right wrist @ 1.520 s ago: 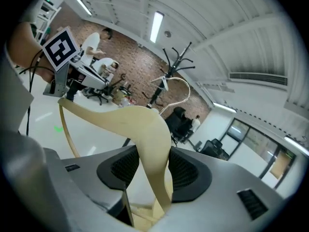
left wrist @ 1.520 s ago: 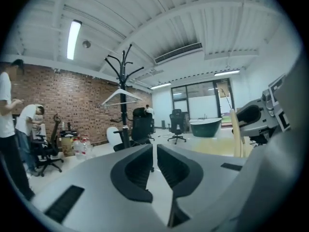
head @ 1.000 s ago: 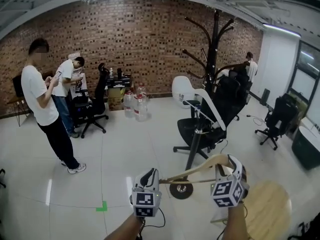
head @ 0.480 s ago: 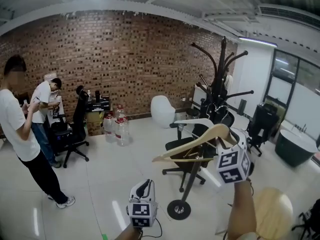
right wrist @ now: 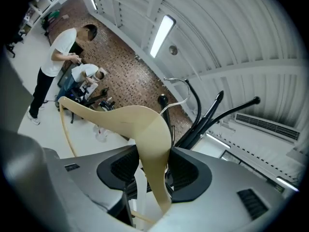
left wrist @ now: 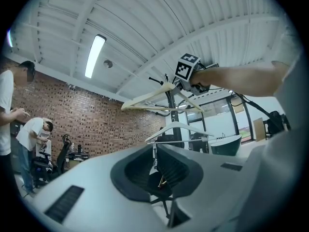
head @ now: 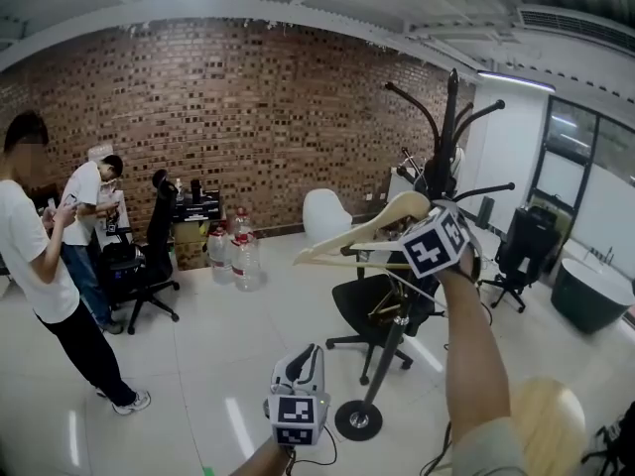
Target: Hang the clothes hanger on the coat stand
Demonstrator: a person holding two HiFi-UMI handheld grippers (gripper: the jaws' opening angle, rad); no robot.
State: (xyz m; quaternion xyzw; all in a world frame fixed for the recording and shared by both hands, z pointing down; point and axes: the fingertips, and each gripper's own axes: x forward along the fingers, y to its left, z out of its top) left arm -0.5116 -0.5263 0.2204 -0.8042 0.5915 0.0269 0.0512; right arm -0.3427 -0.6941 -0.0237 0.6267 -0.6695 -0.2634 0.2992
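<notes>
Aloft, right gripper [right wrist: 153,174] fingers [right wrist: 186,170] clamp the wooden hanger [right wrist: 145,124] near the coat stand [head: 448,137]; left gripper [left wrist: 155,169] fingers stand apart.

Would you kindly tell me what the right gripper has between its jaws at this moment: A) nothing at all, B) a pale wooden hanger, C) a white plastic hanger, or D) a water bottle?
B: in the right gripper view, the right gripper has its jaws closed on the wooden hanger, whose metal hook points toward the black coat stand.
</notes>
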